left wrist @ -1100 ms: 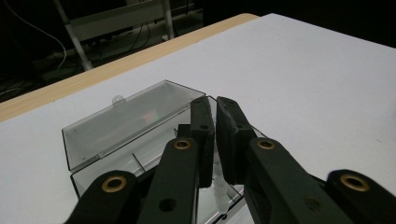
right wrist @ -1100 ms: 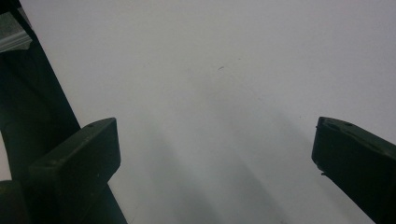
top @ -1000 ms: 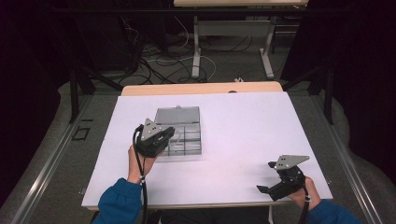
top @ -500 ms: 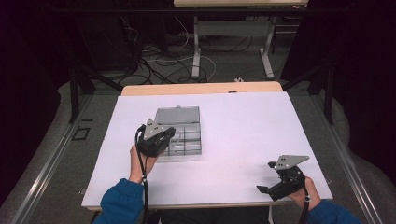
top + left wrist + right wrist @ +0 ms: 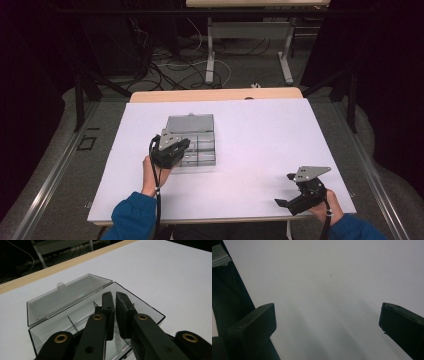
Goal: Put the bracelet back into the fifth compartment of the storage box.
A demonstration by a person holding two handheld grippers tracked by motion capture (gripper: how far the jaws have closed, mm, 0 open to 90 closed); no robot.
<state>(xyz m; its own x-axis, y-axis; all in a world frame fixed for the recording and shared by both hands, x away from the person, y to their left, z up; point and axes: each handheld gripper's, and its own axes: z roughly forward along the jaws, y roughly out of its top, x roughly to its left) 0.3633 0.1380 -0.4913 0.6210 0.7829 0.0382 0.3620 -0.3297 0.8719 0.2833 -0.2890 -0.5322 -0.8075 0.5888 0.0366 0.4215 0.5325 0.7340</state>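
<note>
1. In the high view, a white table (image 5: 260,135) is sitting in a dark room. A clear box (image 5: 192,141) is lying on the left part of it. Its lid (image 5: 190,123) is lying open at the far side. The left hand-held gripper (image 5: 172,150) is hanging over the near left edge of the box. A hand (image 5: 150,172) in a blue sleeve (image 5: 134,216) is holding it. The right hand-held gripper (image 5: 300,197) is sitting low near the front right corner of the table, well apart from the box. A grey plate (image 5: 311,173) is sitting on top of it. Cables (image 5: 175,62) are lying on the floor behind the table.

2. In the left gripper view, the left hand-held gripper (image 5: 115,298) is pointing down into the box (image 5: 140,305). Its two black jaws are clenched, with just a thin gap between them. I cannot see anything caught between them. The tips are sitting inside the box, near a thin clear wall (image 5: 72,323) that is splitting it into parts. The lid (image 5: 67,296) is tilting back behind the box. A wood edge (image 5: 50,268) is running along the far side of the table.

3. In the right gripper view, the right hand-held gripper (image 5: 327,320) is looking at the bare white table (image 5: 329,277). Its jaws are standing wide apart and are holding nothing.
</note>
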